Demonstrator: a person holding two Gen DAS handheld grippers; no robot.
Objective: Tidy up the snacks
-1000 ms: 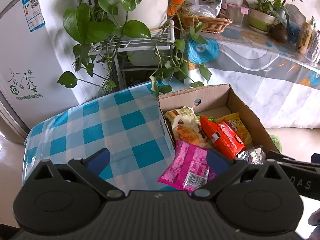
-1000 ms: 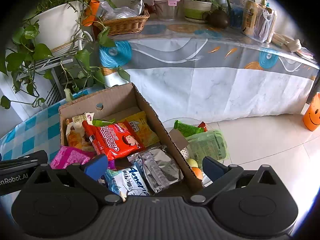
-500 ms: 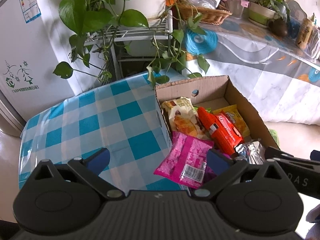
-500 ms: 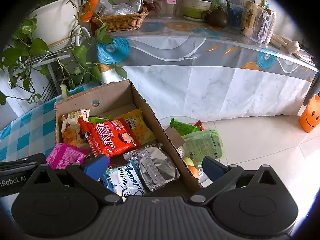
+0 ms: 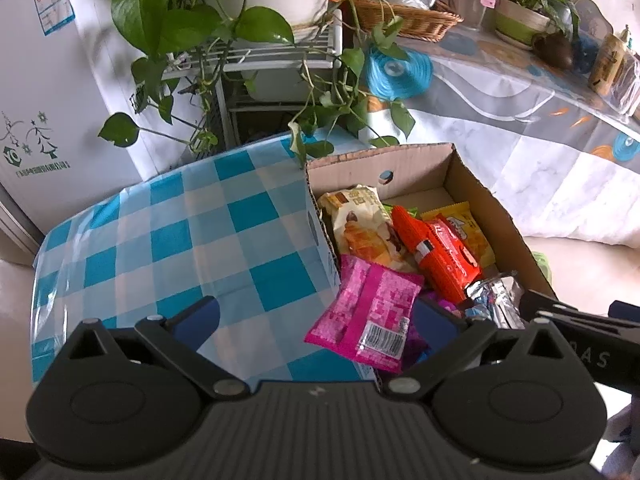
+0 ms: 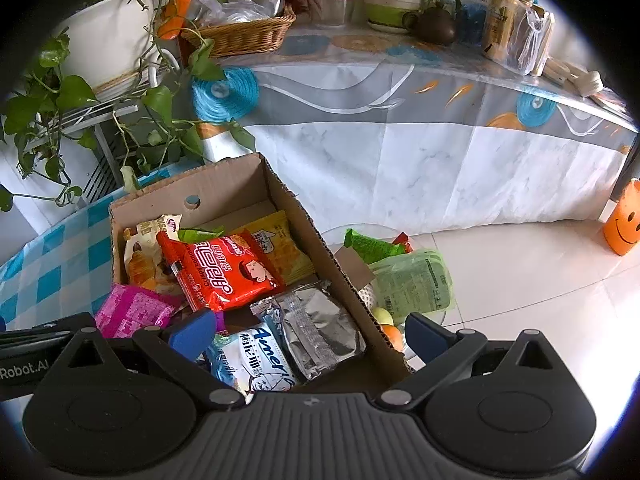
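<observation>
A cardboard box (image 5: 452, 164) (image 6: 320, 244) full of snack packets sits on a blue checked tablecloth (image 5: 160, 240). A pink packet (image 5: 370, 312) (image 6: 132, 314) leans over the box's left wall. Inside lie a red packet (image 6: 224, 268) (image 5: 440, 256), a croissant packet (image 5: 360, 228), a yellow packet (image 6: 280, 240), a silver packet (image 6: 320, 328) and a blue-and-white packet (image 6: 256, 364). My left gripper (image 5: 316, 320) is open, hovering above the box's near left corner with the pink packet between its fingers, untouched. My right gripper (image 6: 308, 332) is open above the box's near right side.
Trailing green plants (image 5: 192, 28) on a white rack stand behind the box. A long table with a patterned cloth (image 6: 400, 120) carries a wicker basket (image 6: 240, 36), pots and jars. A green bag (image 6: 412, 280) with fruit lies on the floor right of the box. An orange smiley container (image 6: 624, 224) stands far right.
Both grippers have drifted forward and slightly up over the box, so the box and packets sit lower in both views. The snacks have not moved.
</observation>
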